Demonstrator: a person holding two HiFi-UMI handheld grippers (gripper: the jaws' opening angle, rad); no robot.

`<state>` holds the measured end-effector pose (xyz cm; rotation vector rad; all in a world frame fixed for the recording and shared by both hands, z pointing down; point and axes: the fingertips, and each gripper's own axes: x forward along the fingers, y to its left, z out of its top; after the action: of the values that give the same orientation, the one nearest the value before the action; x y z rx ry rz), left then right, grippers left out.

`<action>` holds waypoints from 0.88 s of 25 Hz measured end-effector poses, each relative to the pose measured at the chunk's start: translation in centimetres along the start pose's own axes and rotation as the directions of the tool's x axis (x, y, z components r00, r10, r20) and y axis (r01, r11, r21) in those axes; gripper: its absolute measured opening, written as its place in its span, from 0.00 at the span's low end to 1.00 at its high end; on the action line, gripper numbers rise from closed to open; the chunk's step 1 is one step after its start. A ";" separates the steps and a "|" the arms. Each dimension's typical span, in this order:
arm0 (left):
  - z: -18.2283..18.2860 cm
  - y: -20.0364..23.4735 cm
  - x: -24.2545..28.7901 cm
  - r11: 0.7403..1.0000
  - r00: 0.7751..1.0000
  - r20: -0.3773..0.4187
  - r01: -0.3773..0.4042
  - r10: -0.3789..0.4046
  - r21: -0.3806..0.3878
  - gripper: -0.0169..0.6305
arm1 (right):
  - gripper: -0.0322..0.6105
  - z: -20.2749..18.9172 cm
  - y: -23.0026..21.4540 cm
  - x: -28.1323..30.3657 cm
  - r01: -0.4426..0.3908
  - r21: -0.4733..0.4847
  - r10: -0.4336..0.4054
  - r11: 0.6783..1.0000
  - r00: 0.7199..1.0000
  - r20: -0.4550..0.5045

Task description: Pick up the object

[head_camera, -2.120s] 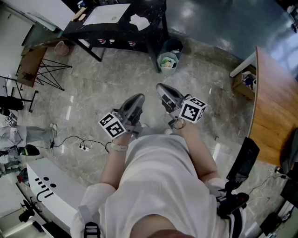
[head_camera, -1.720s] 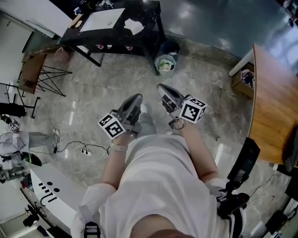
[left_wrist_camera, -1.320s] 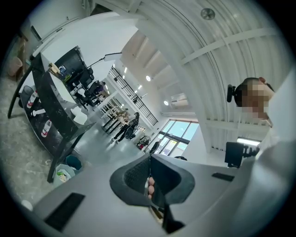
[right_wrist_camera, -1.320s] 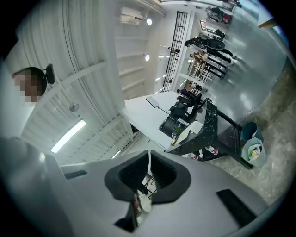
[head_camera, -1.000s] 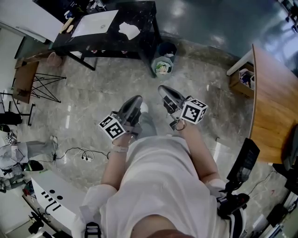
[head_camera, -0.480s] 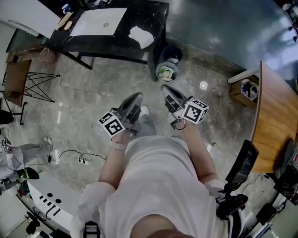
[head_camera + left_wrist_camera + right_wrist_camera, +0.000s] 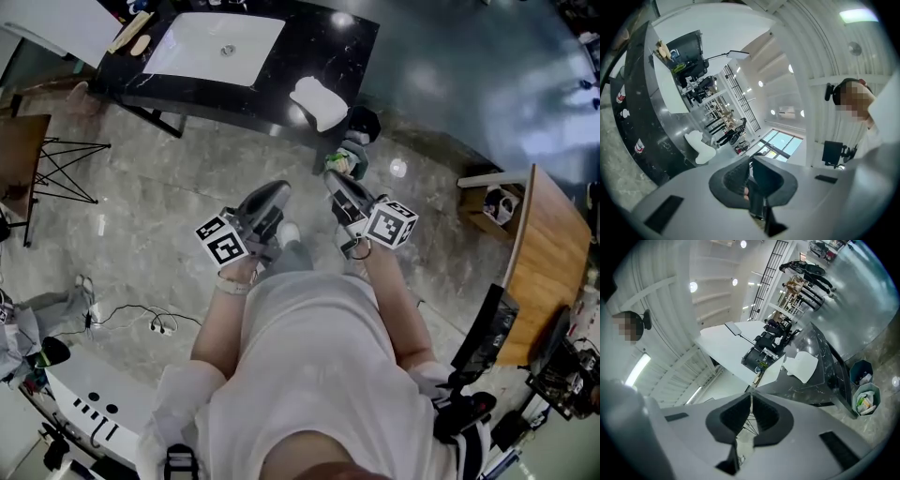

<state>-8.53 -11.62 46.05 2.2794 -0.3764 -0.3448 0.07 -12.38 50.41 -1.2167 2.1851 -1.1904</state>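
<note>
**Both grippers shut and empty, white cloth on the table ahead**

Head view: you stand on the marble floor (image 7: 187, 197) with both tools raised in front of your body. Your left gripper (image 7: 272, 194) and right gripper (image 7: 334, 180) point toward twelve o'clock, side by side and apart from each other. The white cloth (image 7: 319, 101) lies at twelve o'clock from them, on the near edge of the black table (image 7: 361, 37). A white basin (image 7: 217, 49) is set into that table at about eleven o'clock. A small bin (image 7: 351, 157) stands on the floor just past your right gripper's tip. A wooden desk (image 7: 551, 246) sits at three o'clock.

Left gripper view: your left gripper (image 7: 749, 174) has its jaws pressed together with nothing between them. The white cloth (image 7: 699, 148) shows at ten o'clock from the jaws, on the black table (image 7: 644, 117).

Right gripper view: your right gripper (image 7: 751, 417) has its jaws closed on nothing too. The white cloth (image 7: 802, 365) lies at two o'clock on the black table (image 7: 827, 380), and the bin (image 7: 865, 399) is at three o'clock.
</note>
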 end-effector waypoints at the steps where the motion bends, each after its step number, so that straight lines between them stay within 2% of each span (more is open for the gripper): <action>1: 0.4 0.5 0.2 1.000 1.000 -0.004 0.000 0.000 0.001 0.04 | 0.09 0.3 -0.2 0.4 0.008 -0.003 -0.008 1.000 1.000 0.001; 7: 2.4 6.4 3.1 0.998 0.994 -0.083 -0.062 0.064 0.026 0.04 | 0.09 3.3 -2.6 3.4 0.074 -0.012 -0.074 0.997 0.997 0.014; 13: -0.3 10.7 6.2 0.985 0.980 -0.129 -0.142 0.153 0.095 0.05 | 0.09 5.9 -4.6 2.7 0.085 -0.026 -0.085 0.996 0.996 -0.007; 18: -1.6 13.2 8.8 0.948 0.948 -0.167 -0.234 0.272 0.216 0.18 | 0.09 7.4 -5.1 3.3 0.086 -0.075 -0.091 0.994 0.994 -0.067; 22: -2.5 15.0 10.7 0.938 0.938 -0.169 -0.263 0.304 0.227 0.21 | 0.09 8.5 -6.6 3.9 0.085 -0.144 -0.102 0.986 0.988 -0.116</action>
<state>-0.16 -23.69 57.42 2.3845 -0.6524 0.0769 6.76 -21.57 51.20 -1.3492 2.3590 -1.1964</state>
